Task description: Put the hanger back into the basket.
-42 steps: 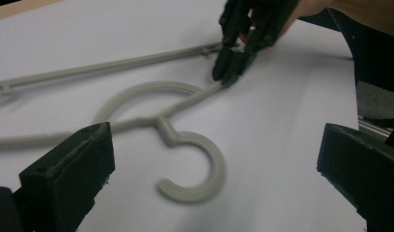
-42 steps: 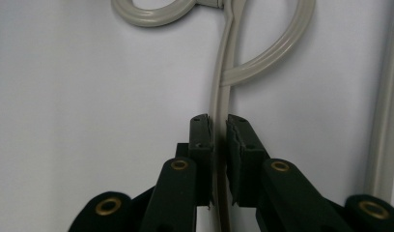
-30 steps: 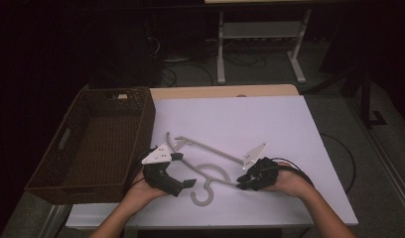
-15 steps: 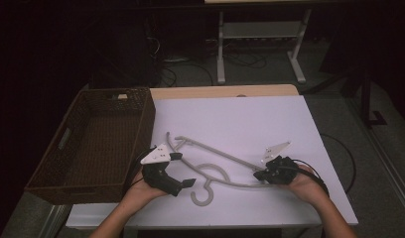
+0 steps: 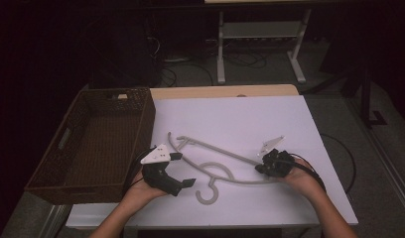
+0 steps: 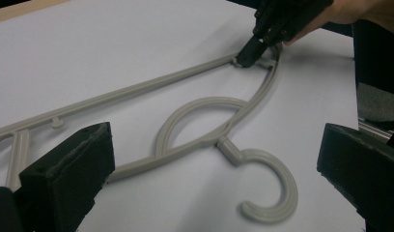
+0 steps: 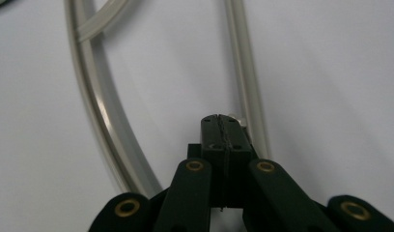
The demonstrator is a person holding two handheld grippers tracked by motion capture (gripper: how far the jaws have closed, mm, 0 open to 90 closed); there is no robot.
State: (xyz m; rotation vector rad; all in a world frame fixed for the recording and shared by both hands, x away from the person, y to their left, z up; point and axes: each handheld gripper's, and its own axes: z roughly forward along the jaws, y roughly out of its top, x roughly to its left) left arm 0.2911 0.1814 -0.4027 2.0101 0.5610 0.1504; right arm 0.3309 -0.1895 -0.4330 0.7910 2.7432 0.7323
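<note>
From above, I see the grey plastic coat hanger (image 5: 215, 166) flat on the white table (image 5: 250, 119), near edge; my left gripper (image 6: 209, 193) gapes released around its hook end; my right gripper (image 7: 222, 126) sits clenched, nothing visibly between its pads.

A grey hanger (image 5: 215, 171) is lying flat on the white worktop (image 5: 240, 119), its hook pointing toward the person. The left tool (image 5: 183, 168) is sitting just beside the hanger's left end, its jaws standing apart. The right tool (image 5: 259, 168) is resting at the hanger's right end, touching it. A brown wicker basket (image 5: 61, 163) is standing along the worktop's left edge.
</note>
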